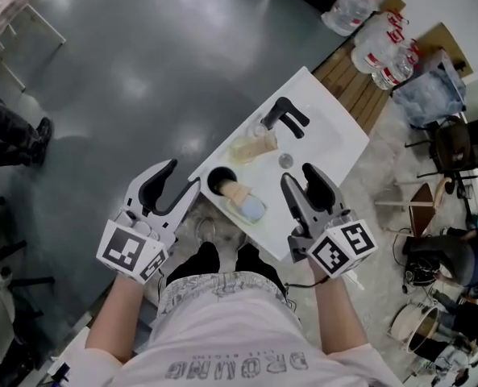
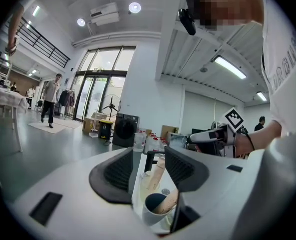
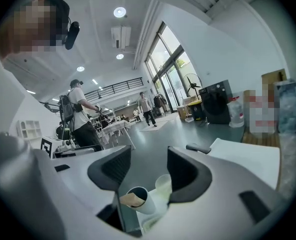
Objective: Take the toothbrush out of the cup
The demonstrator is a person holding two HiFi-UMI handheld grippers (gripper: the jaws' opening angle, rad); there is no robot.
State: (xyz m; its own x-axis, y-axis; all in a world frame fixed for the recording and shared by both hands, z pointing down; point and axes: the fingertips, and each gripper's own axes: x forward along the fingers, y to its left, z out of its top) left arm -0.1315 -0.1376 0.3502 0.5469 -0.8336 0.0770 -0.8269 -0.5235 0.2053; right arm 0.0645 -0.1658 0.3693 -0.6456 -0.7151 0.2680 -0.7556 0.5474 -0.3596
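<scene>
Ahead of my jaws I see a white flat-topped table [image 1: 335,147], a white round cup [image 2: 148,216] that is dark blue inside, a tan wooden toothbrush [image 2: 168,202] and a black tap [image 1: 285,118]. My left gripper [image 1: 176,185] and right gripper [image 1: 303,182] are pale grey, with black jaw pads and black-and-white marker cubes.

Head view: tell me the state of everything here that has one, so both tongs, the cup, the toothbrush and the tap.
Left tongs: open, empty, just left of the cup.
Right tongs: open, empty, over the sink to the cup's right.
Cup: standing at the sink's near edge, toothbrush inside.
Toothbrush: in the cup, leaning out over its rim, not gripped.
Tap: no water seen running.
</scene>
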